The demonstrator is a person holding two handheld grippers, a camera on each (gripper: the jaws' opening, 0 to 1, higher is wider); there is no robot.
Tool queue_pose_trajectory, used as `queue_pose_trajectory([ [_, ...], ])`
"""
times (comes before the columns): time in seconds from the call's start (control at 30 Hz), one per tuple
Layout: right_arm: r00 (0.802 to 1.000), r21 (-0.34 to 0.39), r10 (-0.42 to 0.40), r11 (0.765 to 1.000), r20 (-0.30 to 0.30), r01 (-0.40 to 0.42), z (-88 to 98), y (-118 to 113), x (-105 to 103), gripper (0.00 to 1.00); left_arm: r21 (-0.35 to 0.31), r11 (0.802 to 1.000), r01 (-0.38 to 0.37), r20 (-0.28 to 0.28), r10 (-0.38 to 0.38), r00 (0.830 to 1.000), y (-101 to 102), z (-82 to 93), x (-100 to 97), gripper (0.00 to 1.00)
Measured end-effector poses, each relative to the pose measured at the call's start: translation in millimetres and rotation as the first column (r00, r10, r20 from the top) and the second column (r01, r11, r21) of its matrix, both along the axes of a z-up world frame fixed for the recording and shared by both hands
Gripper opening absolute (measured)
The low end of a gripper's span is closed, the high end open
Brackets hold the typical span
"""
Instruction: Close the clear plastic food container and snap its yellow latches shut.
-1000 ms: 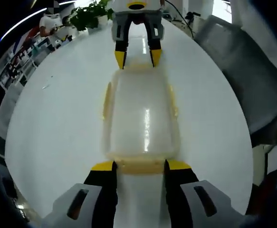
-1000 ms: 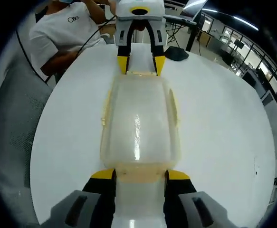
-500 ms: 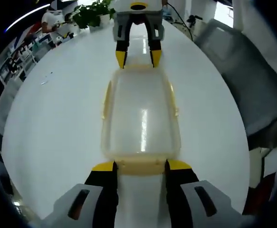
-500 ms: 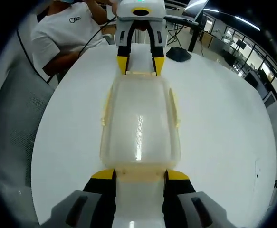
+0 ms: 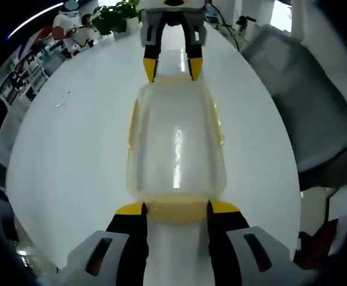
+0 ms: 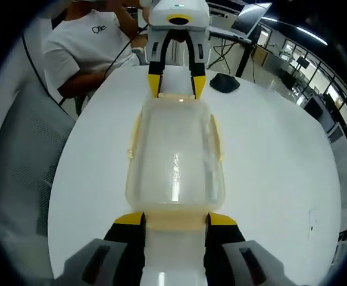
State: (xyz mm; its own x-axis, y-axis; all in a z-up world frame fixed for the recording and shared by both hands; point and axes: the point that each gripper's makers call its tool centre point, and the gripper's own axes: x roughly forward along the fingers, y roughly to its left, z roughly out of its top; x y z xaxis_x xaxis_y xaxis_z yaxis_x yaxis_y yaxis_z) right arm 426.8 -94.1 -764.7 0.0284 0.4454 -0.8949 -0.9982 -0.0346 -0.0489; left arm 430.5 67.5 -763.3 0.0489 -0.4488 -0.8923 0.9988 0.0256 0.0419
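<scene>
Container [image 5: 176,146] mid-table [image 5: 72,149], lid on, little changed from a second ago. Left gripper [image 5: 176,207] jaws apart, flanking near end latch [image 5: 176,208]; right gripper [image 6: 176,219] likewise at opposite end. Latches seemingly still unsnapped.

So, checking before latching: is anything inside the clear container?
Through the clear container only the white table and glare show; nothing seems inside, though its yellowish ends hide the corners.
</scene>
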Motion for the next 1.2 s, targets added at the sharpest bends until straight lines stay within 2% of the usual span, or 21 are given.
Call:
queue_pose_trajectory([
  [0.1,1.000,0.010,-0.006,1.000,0.002,0.006,8.4,-3,-2,0.36,0.002,1.000,0.009,0.007,-0.009,1.000,-4,9.7,-0.9,0.37],
  [0.17,1.000,0.013,-0.009,1.000,0.014,0.009,14.5,-7,-2,0.36,0.005,1.000,0.025,0.032,-0.025,0.999,-7,16.5,0.3,0.37],
  [0.37,0.999,0.024,-0.013,1.000,0.039,0.013,36.4,-23,-4,0.36,0.009,1.000,0.029,0.039,-0.029,0.999,-23,34.0,-1.6,0.37],
  [0.63,0.997,0.030,-0.034,0.999,0.063,0.032,52.3,-46,-11,0.36,0.016,0.999,0.047,0.055,-0.048,0.997,-48,52.4,-5.1,0.37],
  [1.2,0.995,0.015,-0.064,0.998,0.081,0.063,75.1,-116,-29,0.36,0.012,0.997,0.078,0.076,-0.078,0.994,-115,72.0,-17.2,0.37],
])
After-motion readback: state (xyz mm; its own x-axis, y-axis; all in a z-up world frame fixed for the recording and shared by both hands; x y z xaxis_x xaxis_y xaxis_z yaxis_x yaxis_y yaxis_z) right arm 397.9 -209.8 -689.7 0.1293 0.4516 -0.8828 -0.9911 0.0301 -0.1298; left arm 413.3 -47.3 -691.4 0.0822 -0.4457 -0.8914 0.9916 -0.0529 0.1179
